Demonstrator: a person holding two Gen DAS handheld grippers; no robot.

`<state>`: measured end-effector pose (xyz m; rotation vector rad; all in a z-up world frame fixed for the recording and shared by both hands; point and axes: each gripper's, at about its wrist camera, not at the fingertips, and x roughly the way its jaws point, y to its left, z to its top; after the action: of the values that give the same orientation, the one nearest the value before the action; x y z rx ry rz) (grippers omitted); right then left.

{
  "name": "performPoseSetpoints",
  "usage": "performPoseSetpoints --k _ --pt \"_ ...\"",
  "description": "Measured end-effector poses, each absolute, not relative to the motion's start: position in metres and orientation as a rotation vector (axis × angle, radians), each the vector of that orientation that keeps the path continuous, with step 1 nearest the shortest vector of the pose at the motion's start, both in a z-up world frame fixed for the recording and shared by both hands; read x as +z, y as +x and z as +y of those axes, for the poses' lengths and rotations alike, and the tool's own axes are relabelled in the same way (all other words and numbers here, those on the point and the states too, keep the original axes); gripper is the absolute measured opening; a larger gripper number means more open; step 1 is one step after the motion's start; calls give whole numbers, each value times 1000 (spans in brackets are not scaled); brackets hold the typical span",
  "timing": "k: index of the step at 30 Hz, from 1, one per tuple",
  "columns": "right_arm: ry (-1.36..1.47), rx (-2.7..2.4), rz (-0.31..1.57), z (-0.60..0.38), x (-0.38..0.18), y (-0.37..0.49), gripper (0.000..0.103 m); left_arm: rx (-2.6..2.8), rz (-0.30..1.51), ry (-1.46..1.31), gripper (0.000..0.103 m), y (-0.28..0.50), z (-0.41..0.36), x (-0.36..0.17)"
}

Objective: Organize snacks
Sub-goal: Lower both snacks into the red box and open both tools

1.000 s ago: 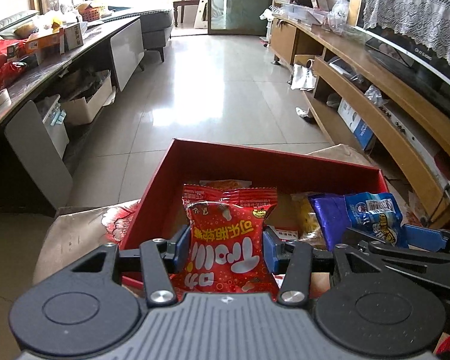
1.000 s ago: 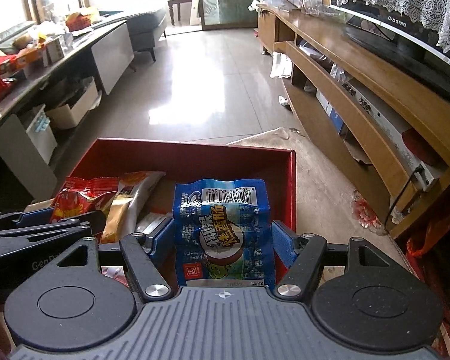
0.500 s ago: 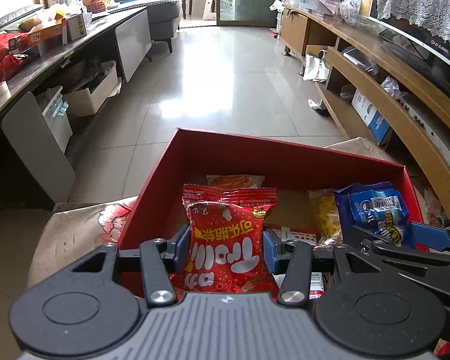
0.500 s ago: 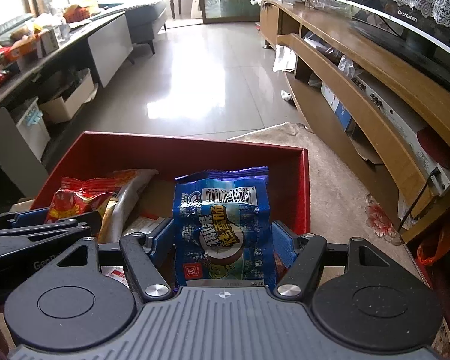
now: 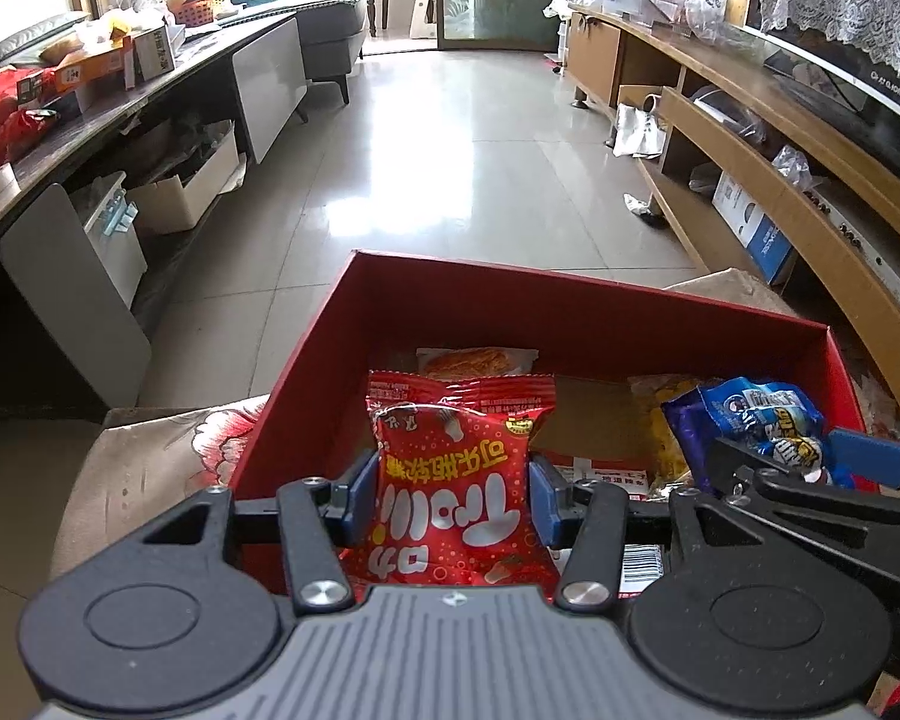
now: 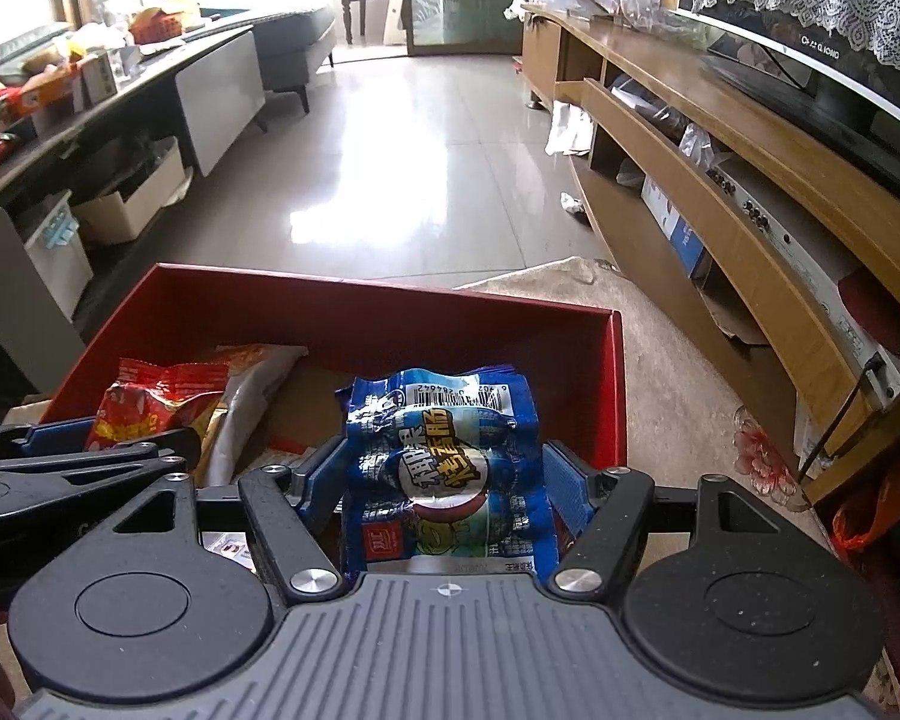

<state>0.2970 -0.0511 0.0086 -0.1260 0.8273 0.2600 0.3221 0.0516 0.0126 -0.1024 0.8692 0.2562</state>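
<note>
A red cardboard box (image 5: 570, 300) stands on a cloth-covered surface with several snack packets inside. My left gripper (image 5: 450, 498) hangs over the box's near left part. An upright red snack packet (image 5: 450, 480) with white characters sits between its blue pads, which still touch it as the jaws are opening. My right gripper (image 6: 444, 480) is shut on a blue sausage packet (image 6: 444, 450) above the right part of the box (image 6: 390, 300). Each gripper shows at the edge of the other's view: the right gripper (image 5: 810, 468) and the left gripper (image 6: 90, 450).
Inside the box lie an orange-and-white packet (image 5: 477, 360), a yellow packet (image 5: 660, 420) and flat labelled packs. A wooden TV cabinet (image 6: 750, 192) runs along the right. A dark counter with boxes (image 5: 90, 96) lines the left. Tiled floor (image 5: 450, 180) stretches ahead.
Both grippers have sunk a little toward the box with their packets, so more of its inside shows. The left pads stand slightly wider apart.
</note>
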Motion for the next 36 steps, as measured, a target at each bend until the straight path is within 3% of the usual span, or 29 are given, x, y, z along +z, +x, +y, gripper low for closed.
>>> performPoseSetpoints --k 9,19,36 --pt "-139 265 824 -51 6 300 77 265 874 -100 56 322 53 11" --pt "-160 232 794 -55 11 298 86 275 855 -100 72 319 56 15" --pt "-110 224 775 -65 25 294 87 247 816 -126 77 307 57 32"
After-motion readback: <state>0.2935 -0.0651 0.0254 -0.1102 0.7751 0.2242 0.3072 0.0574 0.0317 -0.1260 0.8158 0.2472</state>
